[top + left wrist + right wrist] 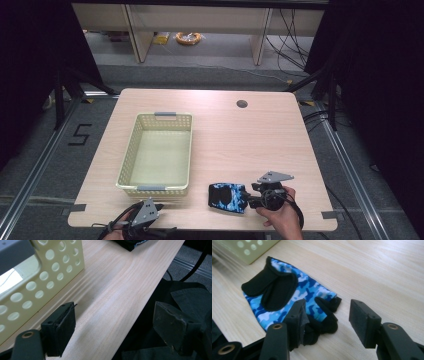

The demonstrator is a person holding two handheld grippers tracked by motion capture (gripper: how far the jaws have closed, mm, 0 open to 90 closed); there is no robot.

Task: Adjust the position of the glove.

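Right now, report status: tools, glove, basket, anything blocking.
Left tool open, empty, at table's near edge by basket. Right tool open at glove, not gripping. Glove flat on table, outside basket. Nothing between them.

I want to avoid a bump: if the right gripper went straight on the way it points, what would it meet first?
Most likely the blue camouflage glove: the open right gripper points at it, its finger end already between the jaws. The basket lies farther along.

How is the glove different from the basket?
The glove is blue camouflage with black patches; the basket is pale yellow with round holes. The glove lies flat and soft; the basket stands stiff with walls. The glove is much smaller than the basket. Both sit on the wooden table.
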